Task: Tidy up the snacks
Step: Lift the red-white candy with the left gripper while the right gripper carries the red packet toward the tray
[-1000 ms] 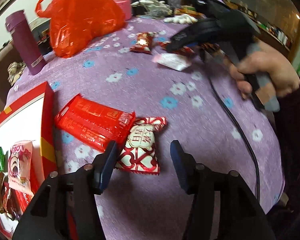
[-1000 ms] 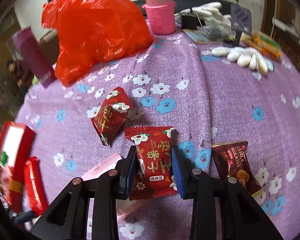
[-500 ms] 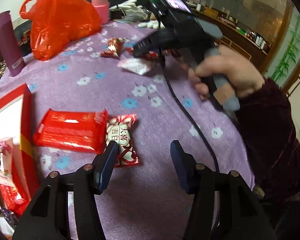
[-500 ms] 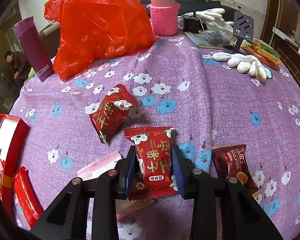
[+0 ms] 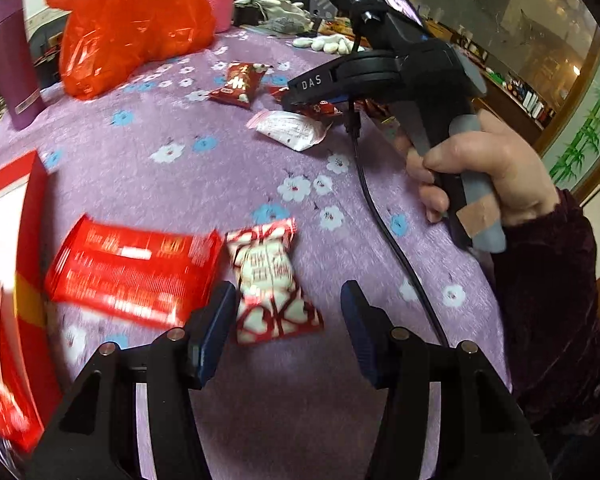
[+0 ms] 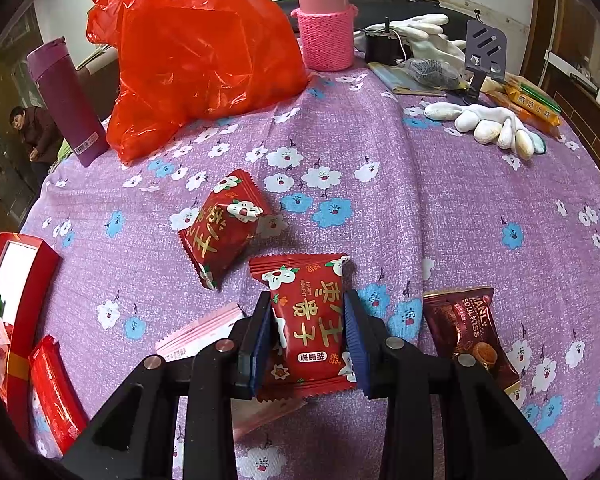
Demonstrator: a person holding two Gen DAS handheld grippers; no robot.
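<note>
My right tongs [image 6: 306,332] pinch a red jujube snack packet [image 6: 306,312], both pads pressed to its sides, low over the purple flowered table [image 6: 460,208]. A second red packet [image 6: 222,226] lies just beyond it, a brown chocolate packet [image 6: 470,332] just to its right, and a pink sachet [image 6: 200,336] to its left. My left tongs [image 5: 288,328] stand spread over a red-and-white candy [image 5: 270,280], not pressing it; the candy lies nearer the left pad. A long red packet [image 5: 136,270] touches that candy's left edge. The red box [image 5: 30,216] sits at the table's left edge, some snacks inside it. My right hand [image 5: 488,172] grips its handle.
</note>
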